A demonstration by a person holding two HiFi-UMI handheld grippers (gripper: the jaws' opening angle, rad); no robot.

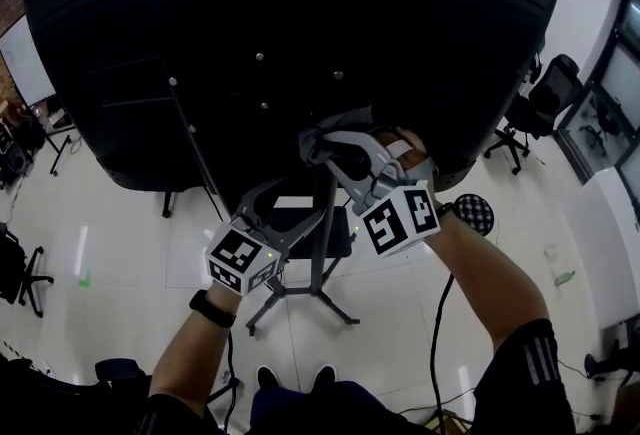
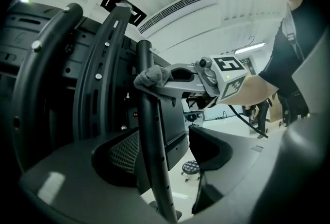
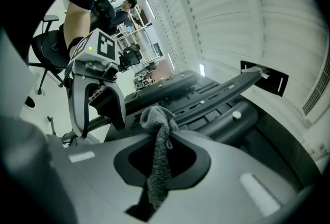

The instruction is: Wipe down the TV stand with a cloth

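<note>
Two grippers work behind one black TV (image 1: pixel 300 13) mounted on a stand, whose legs (image 1: pixel 318 295) splay on the white floor (image 1: pixel 120 233) below.

The right gripper (image 3: pixel 162 135) has its jaws pressed together on one grey cloth (image 3: pixel 157 166). One end of the cloth hangs down between the jaws, and the other is bunched at their tips. In the left gripper view that bunched end lies against the stand's black pole (image 2: pixel 152 156), high up and just behind the TV.

The left gripper (image 2: pixel 165 151) is lower and to the left of the right one. Its jaws are spread, with the pole standing between them. The pole sits close to the left jaw and a gap shows on the right side. Whether the pole touches the left jaw cannot be told.

Each gripper carries one marker cube, so there are two in all. One wrist wears a black watch (image 1: pixel 212 308).

There are two office chairs, one far right (image 1: pixel 540 108) and one at the left edge (image 1: pixel 22 268). One round stool (image 1: pixel 475 213) stands on the floor right of the right gripper.
</note>
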